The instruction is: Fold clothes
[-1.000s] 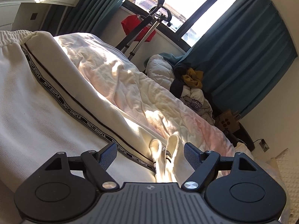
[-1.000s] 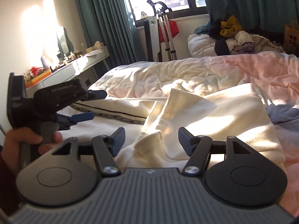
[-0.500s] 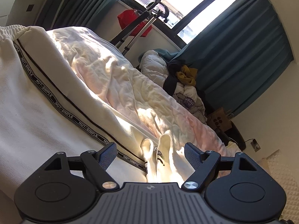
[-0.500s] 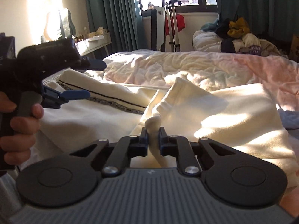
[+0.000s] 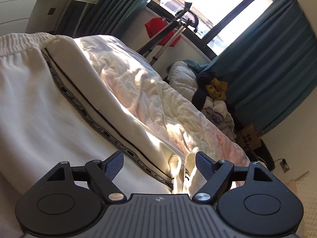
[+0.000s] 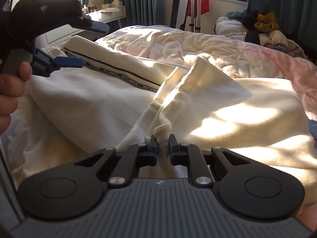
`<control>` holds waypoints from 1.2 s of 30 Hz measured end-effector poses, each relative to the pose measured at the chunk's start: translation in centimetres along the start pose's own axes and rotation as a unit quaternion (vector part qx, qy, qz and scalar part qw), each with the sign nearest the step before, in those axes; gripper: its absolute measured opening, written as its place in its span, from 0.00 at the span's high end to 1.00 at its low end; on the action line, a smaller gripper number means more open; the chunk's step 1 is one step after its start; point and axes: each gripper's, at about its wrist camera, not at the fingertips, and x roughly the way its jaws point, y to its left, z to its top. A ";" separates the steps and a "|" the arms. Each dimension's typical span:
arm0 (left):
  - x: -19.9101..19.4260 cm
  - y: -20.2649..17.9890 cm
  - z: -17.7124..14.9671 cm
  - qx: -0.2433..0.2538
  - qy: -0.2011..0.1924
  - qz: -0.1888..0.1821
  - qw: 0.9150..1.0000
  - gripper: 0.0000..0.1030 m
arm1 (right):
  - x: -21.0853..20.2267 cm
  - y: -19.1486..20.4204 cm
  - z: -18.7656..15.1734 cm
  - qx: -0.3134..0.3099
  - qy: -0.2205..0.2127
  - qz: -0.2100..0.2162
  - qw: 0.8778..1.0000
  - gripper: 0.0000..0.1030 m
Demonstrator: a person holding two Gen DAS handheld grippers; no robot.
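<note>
Cream track trousers [image 5: 39,103] with a black lettered side stripe [image 5: 83,111] lie on the bed, waistband [image 5: 21,39] at the far left. My left gripper [image 5: 159,164] is open just above them, with a bunched leg hem [image 5: 183,170] next to its right finger. In the right wrist view the trousers [image 6: 95,107] spread across the bed, and my right gripper [image 6: 162,144] is shut on a raised fold of a leg hem [image 6: 163,128]. The left gripper [image 6: 65,39] is seen there at the upper left, open, held in a hand.
The bed has a crumpled cream and pink duvet [image 5: 142,91]. A pile of clothes [image 6: 263,29] lies beyond the bed by teal curtains [image 5: 273,63]. A folded metal stand with a red cloth [image 5: 164,33] leans under the window. A white desk [image 6: 107,14] stands at the left wall.
My right gripper closed on the leg hem and has lifted it slightly. My left gripper stayed open and shifted a little over the trousers.
</note>
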 end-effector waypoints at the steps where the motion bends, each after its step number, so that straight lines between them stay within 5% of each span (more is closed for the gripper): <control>1: -1.2 0.4 0.5 -0.001 -0.014 0.014 1.000 0.20 | -0.3 -0.2 0.0 0.008 -0.003 0.004 1.000 0.84; 4: -4.7 2.6 2.1 -0.035 -0.040 0.066 0.996 0.18 | -1.3 -0.7 0.1 0.032 -0.011 0.015 0.999 0.83; 7: -7.2 6.2 2.9 -0.096 -0.052 0.079 0.991 0.17 | -2.1 -1.1 0.2 0.054 -0.010 0.024 0.998 0.79; 14: -8.7 12.1 4.2 -0.190 -0.083 0.170 0.963 0.17 | -5.4 -2.7 1.1 0.131 -0.039 0.089 0.987 0.57; 16: -8.2 12.8 4.5 -0.200 -0.072 0.165 0.963 0.17 | -6.1 -3.2 1.4 0.142 -0.058 0.084 0.985 0.43; 20: -6.8 13.8 5.1 -0.200 -0.055 0.150 0.967 0.17 | -6.1 -4.6 1.6 0.169 -0.083 0.046 0.981 0.41; 26: -3.8 15.5 5.5 -0.236 -0.018 0.100 0.967 0.17 | 0.5 -5.7 -0.2 0.168 0.029 -0.034 0.985 0.39; 30: -2.6 16.3 5.7 -0.240 -0.015 0.094 0.966 0.18 | 2.1 -5.0 -0.5 0.149 0.039 -0.053 0.987 0.37; 36: -1.6 18.3 5.9 -0.285 -0.030 0.088 0.954 0.27 | 2.2 -4.6 -0.2 0.138 0.035 -0.061 0.988 0.36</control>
